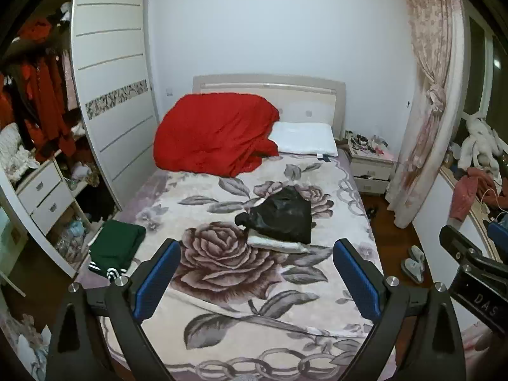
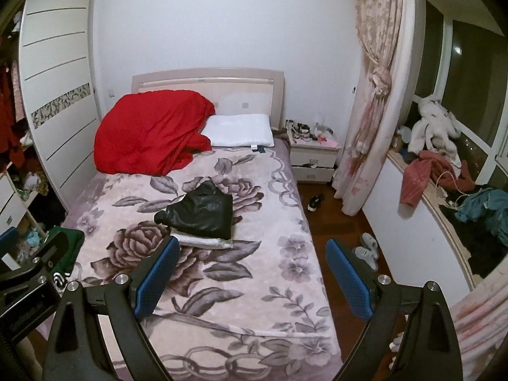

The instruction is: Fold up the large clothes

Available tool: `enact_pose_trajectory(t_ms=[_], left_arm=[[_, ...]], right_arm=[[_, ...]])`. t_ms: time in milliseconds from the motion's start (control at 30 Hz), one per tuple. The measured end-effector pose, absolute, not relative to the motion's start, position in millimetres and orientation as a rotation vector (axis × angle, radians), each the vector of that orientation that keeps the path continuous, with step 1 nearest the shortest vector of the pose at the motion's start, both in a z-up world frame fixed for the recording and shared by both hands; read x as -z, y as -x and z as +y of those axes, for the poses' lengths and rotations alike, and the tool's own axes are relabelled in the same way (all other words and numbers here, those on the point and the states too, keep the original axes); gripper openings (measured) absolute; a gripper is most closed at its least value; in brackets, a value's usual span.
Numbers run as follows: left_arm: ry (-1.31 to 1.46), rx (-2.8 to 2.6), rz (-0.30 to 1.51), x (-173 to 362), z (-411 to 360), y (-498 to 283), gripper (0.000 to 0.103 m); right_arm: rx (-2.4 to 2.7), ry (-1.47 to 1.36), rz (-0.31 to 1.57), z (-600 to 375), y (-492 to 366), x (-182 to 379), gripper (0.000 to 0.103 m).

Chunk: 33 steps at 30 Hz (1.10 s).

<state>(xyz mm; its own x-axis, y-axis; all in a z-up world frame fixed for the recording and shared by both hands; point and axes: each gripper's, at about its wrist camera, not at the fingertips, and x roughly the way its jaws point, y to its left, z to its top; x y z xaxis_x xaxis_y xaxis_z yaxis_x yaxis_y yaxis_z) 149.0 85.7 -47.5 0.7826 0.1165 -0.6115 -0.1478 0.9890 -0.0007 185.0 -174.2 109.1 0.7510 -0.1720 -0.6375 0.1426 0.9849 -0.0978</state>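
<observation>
A folded black shiny garment (image 1: 281, 214) lies on a folded white cloth (image 1: 276, 243) in the middle of the bed (image 1: 222, 285); both also show in the right wrist view, garment (image 2: 203, 211) and cloth (image 2: 203, 242). A folded green garment with white stripes (image 1: 116, 247) lies at the bed's left edge. My left gripper (image 1: 257, 273) is open and empty above the foot of the bed. My right gripper (image 2: 250, 273) is open and empty, beside it to the right; its body shows in the left wrist view (image 1: 473, 270).
A red quilt (image 1: 212, 133) and a white pillow (image 1: 304, 138) lie at the headboard. A white wardrobe (image 1: 111, 95) stands left. A nightstand (image 2: 314, 155), a pink curtain (image 2: 377, 89), slippers (image 2: 366, 249) and a window ledge piled with clothes (image 2: 444, 171) are right.
</observation>
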Motion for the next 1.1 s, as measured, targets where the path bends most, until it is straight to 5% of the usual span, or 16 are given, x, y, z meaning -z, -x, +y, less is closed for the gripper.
enact_pose_trajectory(t_ms=[1100], left_arm=[[0.054,-0.166,0.592,36,94,-106,0.1]], right_arm=[[0.116,0.038,0.631,-159,-136,-138,0.102]])
